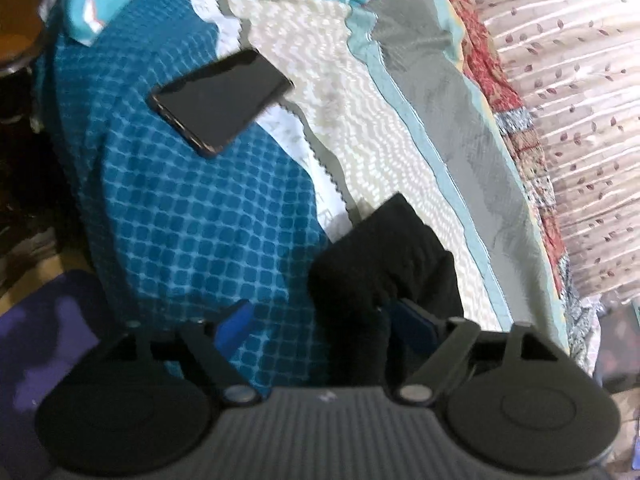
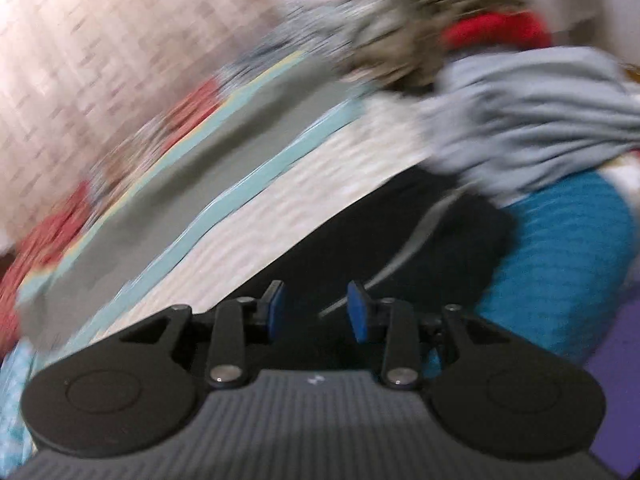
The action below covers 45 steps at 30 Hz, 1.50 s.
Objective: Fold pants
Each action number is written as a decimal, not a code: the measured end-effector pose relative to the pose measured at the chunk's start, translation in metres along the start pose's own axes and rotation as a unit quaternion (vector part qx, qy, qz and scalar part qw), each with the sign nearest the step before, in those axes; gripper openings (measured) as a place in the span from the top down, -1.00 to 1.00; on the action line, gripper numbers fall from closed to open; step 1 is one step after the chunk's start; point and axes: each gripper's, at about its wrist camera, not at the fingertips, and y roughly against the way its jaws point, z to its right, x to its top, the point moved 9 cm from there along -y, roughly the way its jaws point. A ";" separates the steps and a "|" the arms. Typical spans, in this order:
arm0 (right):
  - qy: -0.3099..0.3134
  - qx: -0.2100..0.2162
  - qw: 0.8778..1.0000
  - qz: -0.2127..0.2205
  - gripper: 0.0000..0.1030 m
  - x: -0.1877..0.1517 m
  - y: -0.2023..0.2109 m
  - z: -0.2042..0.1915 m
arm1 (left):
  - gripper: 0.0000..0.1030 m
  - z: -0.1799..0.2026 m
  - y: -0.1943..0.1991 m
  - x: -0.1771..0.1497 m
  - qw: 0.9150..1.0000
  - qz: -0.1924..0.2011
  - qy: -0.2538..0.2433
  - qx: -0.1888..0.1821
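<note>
Pants (image 1: 384, 264), black, lie bunched on the bed at lower centre of my left view, between my left gripper (image 1: 324, 328) fingers. Its 2 jaws stand wide apart, pads clear of the cloth as far as I can see. My right gripper (image 2: 316, 308) is partly open over the same black fabric, gripping nothing; that view is blurred. A blue waffle blanket (image 1: 192, 208) and a pale quilt (image 1: 360, 120) cover the bed. A dark phone (image 1: 220, 100) rests at upper left. A grey garment (image 2: 528, 128) lies crumpled at upper right.
</note>
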 end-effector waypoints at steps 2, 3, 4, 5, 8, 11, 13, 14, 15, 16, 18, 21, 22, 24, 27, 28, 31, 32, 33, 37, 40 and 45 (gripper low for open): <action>0.043 0.034 0.998 -0.039 0.26 -0.025 -0.016 -0.043 | -0.61 0.001 -0.012 -0.007 1.000 -0.016 0.001 -0.009; 0.065 0.047 0.995 -0.054 0.26 -0.038 -0.020 -0.062 | -0.64 0.001 -0.020 -0.010 1.000 -0.022 0.005 -0.013; 0.089 0.060 0.992 -0.066 0.26 -0.051 -0.025 -0.083 | -0.67 0.001 -0.026 -0.010 0.999 -0.027 0.011 -0.019; 0.106 0.073 0.989 -0.076 0.26 -0.061 -0.029 -0.098 | -0.75 0.002 -0.032 -0.010 0.999 -0.032 0.019 -0.026; 0.157 0.107 0.975 -0.116 0.26 -0.095 -0.044 -0.143 | -0.96 0.009 -0.055 -0.009 0.996 -0.047 0.041 -0.058; 0.207 0.103 0.962 -0.149 0.26 -0.125 -0.064 -0.168 | -0.51 0.021 -0.069 -0.005 0.997 -0.033 0.022 -0.060; 0.219 0.087 0.957 -0.171 0.26 -0.139 -0.076 -0.171 | 0.20 0.036 -0.070 -0.005 0.998 -0.025 -0.018 -0.057; 0.224 0.073 0.954 -0.184 0.26 -0.148 -0.081 -0.171 | 0.47 0.044 -0.066 -0.005 0.998 -0.015 -0.038 -0.056; 0.229 0.057 0.952 -0.195 0.26 -0.154 -0.088 -0.170 | 0.61 0.052 -0.060 -0.005 0.997 0.002 -0.064 -0.054; 0.234 0.047 0.951 -0.199 0.26 -0.159 -0.091 -0.167 | 0.61 0.063 -0.050 -0.005 0.993 0.032 -0.107 -0.042; 0.237 0.042 0.951 -0.194 0.26 -0.160 -0.093 -0.166 | 0.64 0.087 -0.022 -0.009 0.973 0.108 -0.206 -0.011; 0.234 0.038 0.951 -0.198 0.26 -0.157 -0.094 -0.165 | 0.73 0.105 0.006 -0.021 0.927 0.201 -0.313 0.041; 0.232 0.037 0.952 -0.199 0.26 -0.158 -0.092 -0.164 | 0.73 0.101 0.005 -0.021 0.923 0.206 -0.319 0.057; 0.233 0.034 0.951 -0.198 0.26 -0.159 -0.093 -0.167 | 0.72 0.076 -0.018 -0.017 0.934 0.170 -0.299 0.098; 0.243 0.031 0.949 -0.196 0.25 -0.162 -0.093 -0.167 | 0.70 0.035 -0.050 -0.018 0.953 0.116 -0.252 0.118; 0.248 0.029 0.948 -0.197 0.24 -0.163 -0.094 -0.168 | 0.70 0.033 -0.047 -0.020 0.951 0.127 -0.258 0.115; 0.253 0.028 0.947 -0.198 0.15 -0.163 -0.095 -0.171 | 0.64 0.041 -0.044 -0.024 0.941 0.134 -0.281 0.136; 0.252 0.030 0.947 -0.198 0.08 -0.161 -0.095 -0.168 | 0.61 0.041 -0.043 -0.024 0.942 0.129 -0.279 0.134; 0.253 0.031 0.946 -0.199 0.04 -0.161 -0.096 -0.170 | 0.50 0.040 -0.042 -0.023 0.945 0.125 -0.273 0.128; 0.274 0.034 0.941 -0.195 -0.09 -0.165 -0.090 -0.174 | 0.00 0.033 -0.014 -0.014 0.962 0.125 -0.222 0.094; 0.272 0.053 0.943 -0.185 -0.09 -0.161 -0.082 -0.178 | -0.09 0.027 0.017 -0.006 0.967 0.143 -0.201 0.067; 0.272 0.083 0.946 -0.152 -0.08 -0.143 -0.071 -0.194 | -0.07 0.043 0.059 0.010 0.958 0.211 -0.189 0.051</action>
